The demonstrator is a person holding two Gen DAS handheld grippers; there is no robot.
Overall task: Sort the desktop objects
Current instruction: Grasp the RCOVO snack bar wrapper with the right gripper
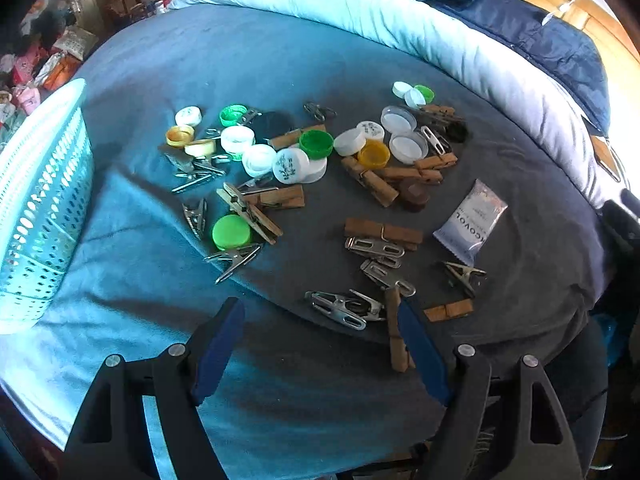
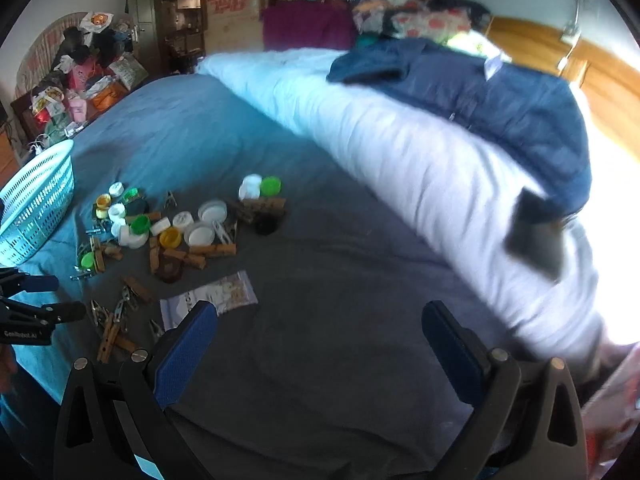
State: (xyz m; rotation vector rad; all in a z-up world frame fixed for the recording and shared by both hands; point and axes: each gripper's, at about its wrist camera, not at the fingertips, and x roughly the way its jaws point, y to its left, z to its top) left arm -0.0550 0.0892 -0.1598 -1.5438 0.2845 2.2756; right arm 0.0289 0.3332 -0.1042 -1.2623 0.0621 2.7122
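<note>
Both jaws spread wide, gripping nothing: left gripper with blue ribbed pads on black plastic arms, low over soft blue-grey bed cover; right gripper likewise parted above bare wrinkled cloth. Seen from the left wrist, near the right pad, at about 1 o'clock from the gap: long wooden clothespin lying lengthwise, whether touching that pad cannot tell; just beyond, shiny metal clips, flat and pointed. Higher, toward 12 o'clock: scattered heap of round plastic bottle caps in white, green and yellow, smooth and shallow, mixed with more brown wooden pegs and silver clips. At 2 o'clock: small crinkled foil sachet, rectangular, with a serrated end, lying alone. At 9 o'clock: pale turquoise plastic basket, walls pierced with rows of small holes, standing at the cover's left edge, well apart from the heap. Along the far side from 12 to 3 o'clock: puffy white quilt rolled into a long ridge, topped by dark blue padded jacket. From the right wrist: open cloth from 12 to 2 o'clock up to the quilt's ridge, heap and sachet off at 10 o'clock.
</note>
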